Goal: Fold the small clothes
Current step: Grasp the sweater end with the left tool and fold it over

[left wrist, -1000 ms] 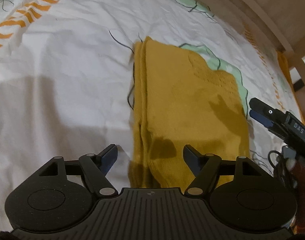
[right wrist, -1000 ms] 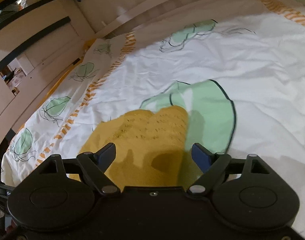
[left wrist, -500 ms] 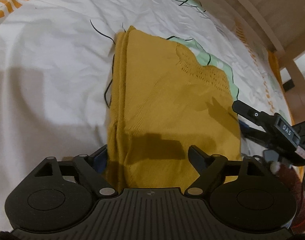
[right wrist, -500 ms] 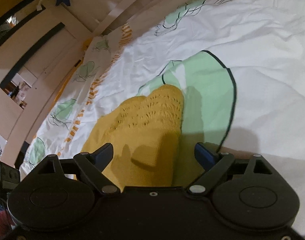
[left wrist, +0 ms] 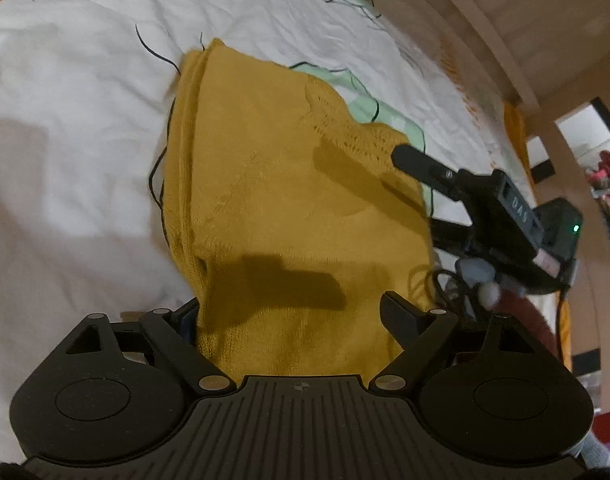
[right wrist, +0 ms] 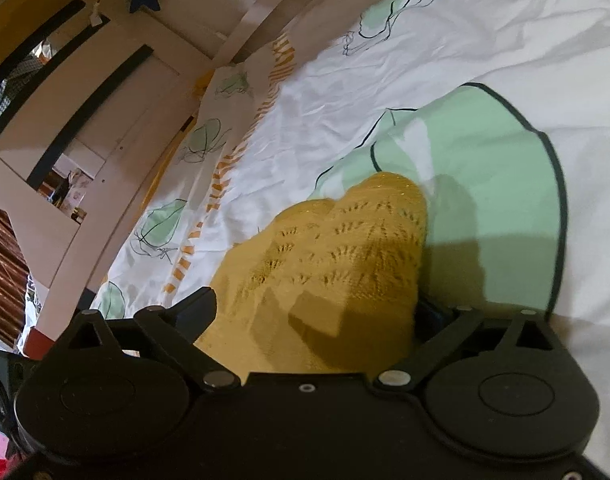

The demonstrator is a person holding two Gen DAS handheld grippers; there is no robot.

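Reaching in for the next fold: yellow knit [left wrist: 289, 208], already doubled lengthwise, lies flat on the bedsheet [left wrist: 77, 128]. Left gripper [left wrist: 293, 316] stands wide over the near end, cloth between its fingers, not pinched. Right gripper [right wrist: 317, 304] straddles the lacy corner, jaws opening, nothing clamped. Next move probably calls for both to drop, pinch the layered edges together, and carry them across. Open sheet lies left; the bed rail [left wrist: 457, 36] bounds the far side.

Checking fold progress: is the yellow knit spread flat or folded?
Folded: the yellow knit shows stacked layer edges along its left side.
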